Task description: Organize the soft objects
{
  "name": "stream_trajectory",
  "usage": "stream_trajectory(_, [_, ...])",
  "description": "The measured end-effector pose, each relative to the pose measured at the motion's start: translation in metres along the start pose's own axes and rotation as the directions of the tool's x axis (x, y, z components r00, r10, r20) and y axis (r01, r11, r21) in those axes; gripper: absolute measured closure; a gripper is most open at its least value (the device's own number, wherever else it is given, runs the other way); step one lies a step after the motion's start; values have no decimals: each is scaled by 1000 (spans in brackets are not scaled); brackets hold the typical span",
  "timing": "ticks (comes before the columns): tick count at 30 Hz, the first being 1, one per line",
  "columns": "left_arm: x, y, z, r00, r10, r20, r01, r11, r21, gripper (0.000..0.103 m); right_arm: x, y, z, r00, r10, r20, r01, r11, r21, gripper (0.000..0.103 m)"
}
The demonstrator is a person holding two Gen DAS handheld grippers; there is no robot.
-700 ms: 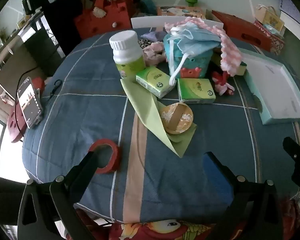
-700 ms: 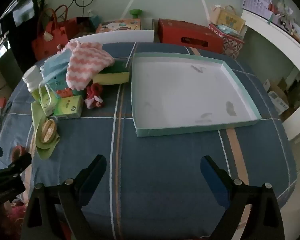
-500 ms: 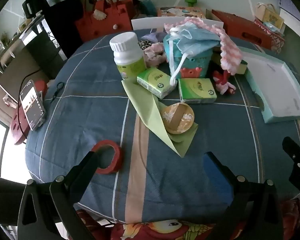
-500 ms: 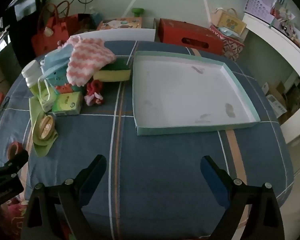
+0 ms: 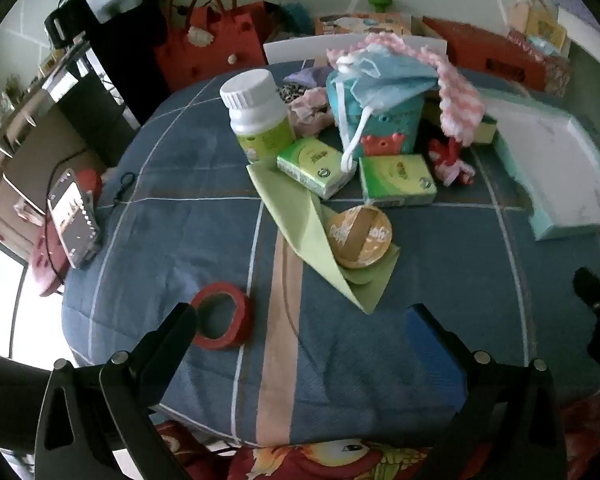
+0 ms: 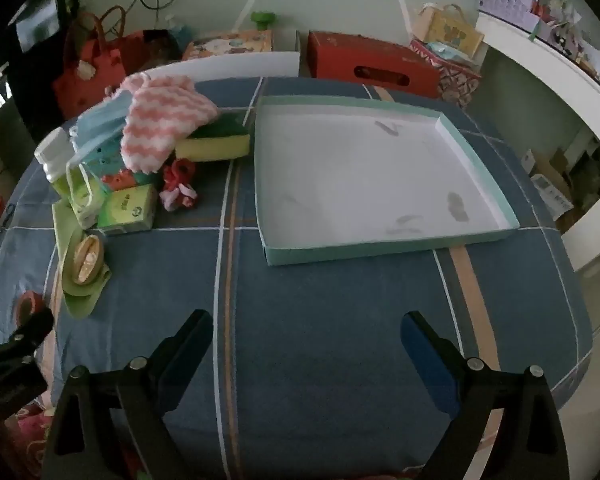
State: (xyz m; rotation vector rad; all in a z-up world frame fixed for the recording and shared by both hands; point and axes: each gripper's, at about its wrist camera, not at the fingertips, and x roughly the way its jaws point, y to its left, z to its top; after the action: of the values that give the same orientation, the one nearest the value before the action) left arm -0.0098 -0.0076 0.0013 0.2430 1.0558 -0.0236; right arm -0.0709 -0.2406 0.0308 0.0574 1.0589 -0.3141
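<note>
On the blue checked tablecloth (image 5: pixel 204 240), from left to right, the left gripper (image 5: pixel 302 318) hovers with wide empty jaws near a red tape roll (image 5: pixel 222 316), the soft pile with pink cloth (image 6: pixel 160 120), blue mask (image 5: pixel 392 78) and yellow sponge (image 6: pixel 214 146) lies far left of the empty tray (image 6: pixel 476 160), and the right gripper (image 6: pixel 306 326) hangs wide open before the tray.

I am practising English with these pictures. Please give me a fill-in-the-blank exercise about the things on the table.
1. The pink and white cloth partly covers the yellow and green ____.
2. The shallow tray has nothing in it; its inside is ____ in colour.
3. The bottle has a ____ cap.
4. The roll of tape near the left hand-held gripper is ____.

Missing words: sponge; white; white; red
</note>
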Motion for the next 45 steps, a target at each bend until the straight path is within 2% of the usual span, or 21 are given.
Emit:
stream_trajectory(4, [-5,3,-1,1000,-7,28,8,1000,-12,0,2,2,-1,1000,-17,-12,17,1000,-13,6])
stream_trajectory(9, [-1,10,-1,999,-30,13,31,999,-37,0,3,5,-1,999,-33,-10,32,999,-27,6])
stream_trajectory(22, [1,6,-1,1000,-16,3,16,999,-38,0,4,6,-1,999,-47,-14,47,998,-30,6])
stream_trajectory(45, [1,2,-1,1000,19,-3,-19,1000,-15,0,2,-2,-1,1000,-24,-8,24,1000,13,6])
